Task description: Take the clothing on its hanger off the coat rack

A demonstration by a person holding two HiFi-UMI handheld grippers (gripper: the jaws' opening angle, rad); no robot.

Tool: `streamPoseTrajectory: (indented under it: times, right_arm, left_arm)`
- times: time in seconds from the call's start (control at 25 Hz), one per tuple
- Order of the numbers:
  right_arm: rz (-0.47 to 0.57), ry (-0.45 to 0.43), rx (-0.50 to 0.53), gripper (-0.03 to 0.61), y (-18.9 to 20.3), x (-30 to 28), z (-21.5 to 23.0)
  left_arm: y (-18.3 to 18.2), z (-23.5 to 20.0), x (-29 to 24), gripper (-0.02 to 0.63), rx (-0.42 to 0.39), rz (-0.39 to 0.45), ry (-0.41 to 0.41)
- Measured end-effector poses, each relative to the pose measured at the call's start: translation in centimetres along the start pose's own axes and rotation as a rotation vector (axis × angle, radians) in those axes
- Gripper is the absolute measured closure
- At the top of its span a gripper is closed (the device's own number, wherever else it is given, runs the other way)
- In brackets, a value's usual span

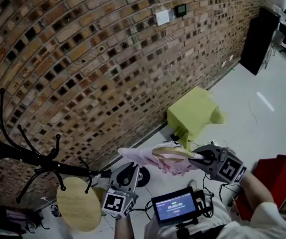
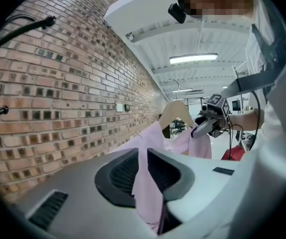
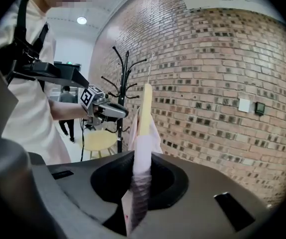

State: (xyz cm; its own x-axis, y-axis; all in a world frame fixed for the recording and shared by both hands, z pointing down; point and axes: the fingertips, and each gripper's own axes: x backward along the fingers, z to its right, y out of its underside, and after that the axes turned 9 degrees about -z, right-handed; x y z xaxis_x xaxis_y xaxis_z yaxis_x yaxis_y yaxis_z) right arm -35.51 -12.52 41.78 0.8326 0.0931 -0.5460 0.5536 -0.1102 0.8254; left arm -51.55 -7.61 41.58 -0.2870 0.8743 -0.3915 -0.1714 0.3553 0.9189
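Grey-shelled left gripper [image 1: 131,170] and right gripper [image 1: 196,157] each bear a black-and-white marker cube [image 1: 116,202]; white short-sleeved shirt [image 1: 265,218], black chest harness [image 3: 18,59].

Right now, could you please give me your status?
Left tongs, right tongs shut on pink garment. Wooden hanger off coat rack. Green box ahead.

Floor [image 1: 262,108]: pale and glossy, running along the brick wall ahead of you.
Coat rack [image 1: 28,156]: black, standing on the floor at your far left.
Round wooden stool [image 1: 77,203]: just beside the coat rack, on your side of it.
Green-draped block [image 1: 193,114]: well apart from the coat rack, further along the wall.
Red box [image 1: 270,176]: well apart from the coat rack, at your right.
Black panel [image 1: 259,40]: farthest from the coat rack.
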Motion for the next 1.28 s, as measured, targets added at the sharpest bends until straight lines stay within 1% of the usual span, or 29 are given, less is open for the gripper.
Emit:
streamPoseTrajectory:
  times: [0.24, 0.4, 0.52, 0.8, 0.96, 1.08, 1.16, 1.28]
  right_arm:
    - [-0.036, 0.114, -0.101, 0.531, 6.1, 6.6, 4.1]
    - [-0.048, 0.181, -0.134, 0.531, 9.1, 11.4, 6.8]
    - [-0.057, 0.244, -0.163, 0.531, 11.9, 15.1, 8.0]
    - [-0.079, 0.359, -0.232, 0.531, 17.8, 23.7, 8.4]
    - [-0.092, 0.447, -0.305, 0.531, 20.6, 27.3, 8.1]
    - [-0.096, 0.506, -0.354, 0.531, 22.3, 29.4, 8.2]
    - [-0.099, 0.544, -0.389, 0.531, 23.4, 30.7, 8.2]
    - [-0.113, 0.618, -0.447, 0.531, 24.9, 32.7, 7.9]
  left_arm:
    - [-2.9, 6.1, -8.3, 0.557, -0.039, 0.008, 0.111]
    - [-6.1, 10.7, -13.4, 0.557, -0.078, 0.028, 0.176]
    - [-7.9, 14.4, -17.1, 0.557, -0.106, 0.038, 0.237]
    - [-11.0, 23.6, -23.1, 0.557, -0.17, 0.057, 0.364]
    - [-11.6, 28.1, -25.3, 0.557, -0.216, 0.052, 0.472]
    - [-11.9, 30.6, -26.9, 0.557, -0.256, 0.048, 0.537]
    - [-12.2, 32.1, -27.9, 0.557, -0.269, 0.036, 0.572]
    - [-12.9, 34.4, -29.5, 0.557, -0.287, 0.028, 0.649]
